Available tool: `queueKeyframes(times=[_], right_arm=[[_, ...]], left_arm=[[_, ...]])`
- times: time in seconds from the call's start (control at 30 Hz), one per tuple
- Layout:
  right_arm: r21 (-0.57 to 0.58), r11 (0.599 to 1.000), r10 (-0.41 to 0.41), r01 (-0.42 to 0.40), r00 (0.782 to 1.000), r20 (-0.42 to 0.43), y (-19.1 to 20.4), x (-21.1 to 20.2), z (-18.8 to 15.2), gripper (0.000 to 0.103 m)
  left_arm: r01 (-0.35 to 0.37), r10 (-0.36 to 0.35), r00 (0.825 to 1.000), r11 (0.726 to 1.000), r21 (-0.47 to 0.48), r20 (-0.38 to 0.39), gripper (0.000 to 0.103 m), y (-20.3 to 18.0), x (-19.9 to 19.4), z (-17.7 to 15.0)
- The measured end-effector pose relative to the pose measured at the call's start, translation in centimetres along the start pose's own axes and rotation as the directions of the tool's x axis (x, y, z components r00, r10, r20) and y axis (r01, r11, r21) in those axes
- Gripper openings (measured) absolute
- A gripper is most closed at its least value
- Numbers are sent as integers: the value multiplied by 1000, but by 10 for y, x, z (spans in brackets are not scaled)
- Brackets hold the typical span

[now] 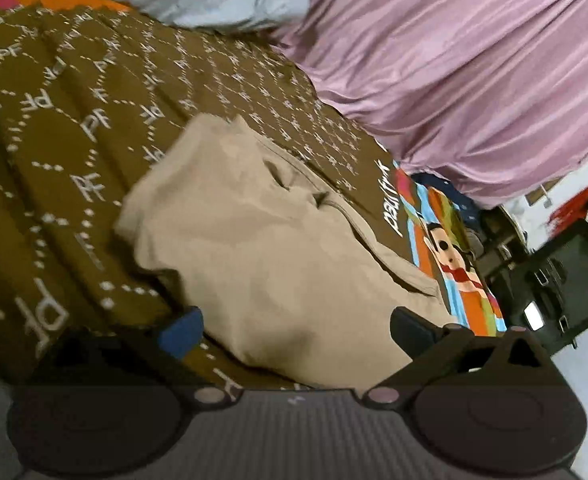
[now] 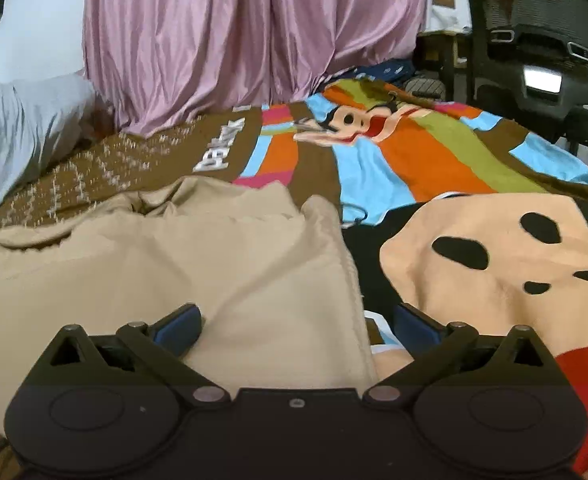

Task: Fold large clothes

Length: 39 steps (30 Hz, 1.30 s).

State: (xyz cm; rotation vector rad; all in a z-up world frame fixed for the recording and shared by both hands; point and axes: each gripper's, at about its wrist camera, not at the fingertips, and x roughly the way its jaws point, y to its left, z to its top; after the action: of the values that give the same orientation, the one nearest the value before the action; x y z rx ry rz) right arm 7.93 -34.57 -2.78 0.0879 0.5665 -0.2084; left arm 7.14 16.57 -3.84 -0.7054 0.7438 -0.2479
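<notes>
A beige garment lies partly folded on a brown patterned bedspread. In the left wrist view my left gripper hovers over the garment's near end, jaws wide apart, nothing pinched; the cloth shows between the blue-padded fingertips. In the right wrist view the same beige garment fills the left half. My right gripper stands open above its right edge, one fingertip over the cloth and the other over the cartoon print.
A pink curtain hangs behind the bed. A grey pillow lies at the left. The bedspread's colourful cartoon section spreads to the right. A black office chair stands beyond the bed's far right edge.
</notes>
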Motion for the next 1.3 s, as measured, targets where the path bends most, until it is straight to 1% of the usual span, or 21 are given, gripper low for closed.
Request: queueKeyframes(times=[0.07,0.1,0.17,0.23,0.3,0.4,0.47,0.5,0.57,0.6,0.67,0.7,0.77,0.87,0.93,1.03,1.07,1.13,1.2,1.27,1.3], right_arm=[[28,999,-30,29,998,51,3,-13,4,102],[42,999,-32,28,996,79,8,-20,9,102],[37,999,9,-14,992,123,22,-31,18,102],[-14,997,74,-73,986,150,46,-37,28,102],[-85,988,144,-133,979,146,77,-36,37,102],[-194,956,245,-221,963,114,127,-26,40,102],[-269,932,270,-243,961,66,155,-15,35,102],[-305,921,264,-243,964,30,168,-9,30,102],[-367,901,220,-231,973,-71,189,9,12,102],[-378,899,209,-222,975,-76,192,12,4,102],[-379,900,209,-215,976,-58,193,11,1,102],[-380,900,208,-215,976,-59,194,11,1,102],[-377,901,210,-217,976,-61,192,9,1,102],[-374,902,213,-218,975,-54,191,6,0,102],[-372,902,216,-219,975,-50,191,6,0,102],[-367,903,221,-223,974,-48,191,7,0,102],[-364,904,223,-225,974,-47,190,11,-2,102],[-354,907,228,-230,972,-49,188,14,-3,102],[-341,910,232,-237,971,-55,186,15,-4,102],[-331,912,236,-241,970,-58,185,17,-3,102],[-325,914,238,-243,970,-58,184,17,-4,102]], left_arm=[[-10,10,1000,1000,8,-2,102,2,6,0],[-17,18,1000,1000,7,-4,102,0,10,-1],[-31,31,999,999,-10,-13,102,3,18,0],[-47,46,999,998,-43,-22,102,7,24,2],[-45,44,999,996,-76,-17,102,12,27,3],[-45,46,999,994,-101,14,102,18,25,4],[-47,51,998,993,-104,32,102,20,22,4],[-47,52,998,993,-107,41,99,21,22,5],[-55,62,996,992,-112,61,92,21,20,6],[-58,67,995,992,-115,73,86,21,20,7],[-67,78,992,991,-117,95,81,20,19,9],[-86,99,990,989,-120,101,78,20,21,10],[-128,141,986,982,-138,93,74,22,27,13],[-166,183,980,969,-181,81,61,28,32,16],[-182,199,977,967,-177,79,28,25,31,17],[-225,237,966,968,-109,104,11,4,26,21],[-238,246,961,969,-72,128,9,-7,23,21],[-279,269,946,959,36,179,4,-37,19,20],[-279,243,943,950,142,228,3,-69,12,21],[-249,180,949,931,267,259,3,-108,7,23],[-240,155,951,916,321,267,3,-126,6,23]])
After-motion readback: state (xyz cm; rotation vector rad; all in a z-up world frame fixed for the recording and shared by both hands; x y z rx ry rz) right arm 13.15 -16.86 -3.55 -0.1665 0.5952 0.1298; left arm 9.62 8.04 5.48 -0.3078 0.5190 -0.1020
